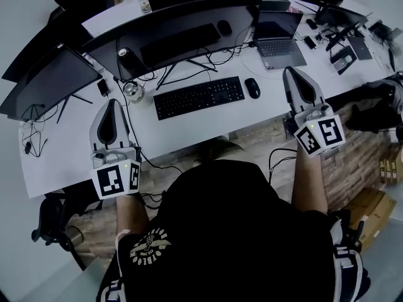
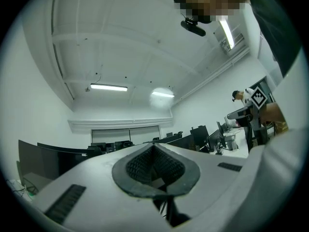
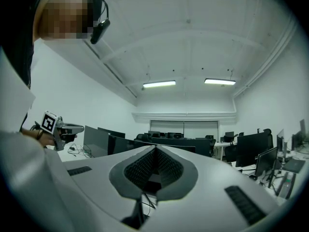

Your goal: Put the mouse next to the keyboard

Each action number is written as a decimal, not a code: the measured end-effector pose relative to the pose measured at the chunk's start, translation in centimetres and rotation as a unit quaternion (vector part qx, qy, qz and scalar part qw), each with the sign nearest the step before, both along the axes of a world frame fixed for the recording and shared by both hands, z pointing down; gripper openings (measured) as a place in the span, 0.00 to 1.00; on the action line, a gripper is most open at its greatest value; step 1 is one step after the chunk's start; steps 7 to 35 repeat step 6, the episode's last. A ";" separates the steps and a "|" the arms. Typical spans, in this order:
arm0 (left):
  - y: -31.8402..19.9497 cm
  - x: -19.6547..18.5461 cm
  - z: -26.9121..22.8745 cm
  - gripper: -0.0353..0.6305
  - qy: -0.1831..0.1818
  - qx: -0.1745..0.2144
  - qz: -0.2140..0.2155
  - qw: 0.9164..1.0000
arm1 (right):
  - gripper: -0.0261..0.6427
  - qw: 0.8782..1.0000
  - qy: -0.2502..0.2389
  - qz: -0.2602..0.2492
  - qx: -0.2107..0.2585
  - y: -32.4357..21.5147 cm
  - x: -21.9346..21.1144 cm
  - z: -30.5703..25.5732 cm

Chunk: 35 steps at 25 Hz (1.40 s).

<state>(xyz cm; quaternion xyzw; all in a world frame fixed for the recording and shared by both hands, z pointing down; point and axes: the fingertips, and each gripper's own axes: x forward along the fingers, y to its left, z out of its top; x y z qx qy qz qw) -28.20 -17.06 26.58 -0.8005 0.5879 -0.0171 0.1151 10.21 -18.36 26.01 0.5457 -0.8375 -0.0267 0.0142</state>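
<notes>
Head view is showing the black mouse lying on the white desk, just beside the right end of the black keyboard, with a narrow strip of desk showing between the two. The left gripper is hanging over the desk to the left of the keyboard, well apart from the mouse. The right gripper is hovering to the right of the mouse, near it but not touching, just in front of the open laptop. A curved monitor is standing behind the keyboard, and a can is standing near its left end. Each gripper is showing its marker cube toward the person.

Left gripper view is looking level across the room, and the left gripper's two fingers are pressing together at their tips, with nothing between them. The right gripper's cube is showing at the far right of this view, beside desks with monitors.

Right gripper view is giving the same reading: the right gripper's fingers are meeting along their length and gripping nothing. Rows of dark monitors and ceiling lights are filling the room beyond them.
</notes>
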 end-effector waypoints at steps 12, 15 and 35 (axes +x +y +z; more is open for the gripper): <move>0.0 1.0 0.1 0.06 -0.002 -0.001 0.010 1.000 | 0.04 1.000 -0.004 0.005 -0.006 0.6 0.7 0.4; 0.0 1.0 0.1 0.06 -0.002 -0.001 0.010 1.000 | 0.04 1.000 -0.004 0.005 -0.006 0.6 0.7 0.4; 0.0 1.0 0.1 0.06 -0.002 -0.001 0.010 1.000 | 0.04 1.000 -0.004 0.005 -0.006 0.6 0.7 0.4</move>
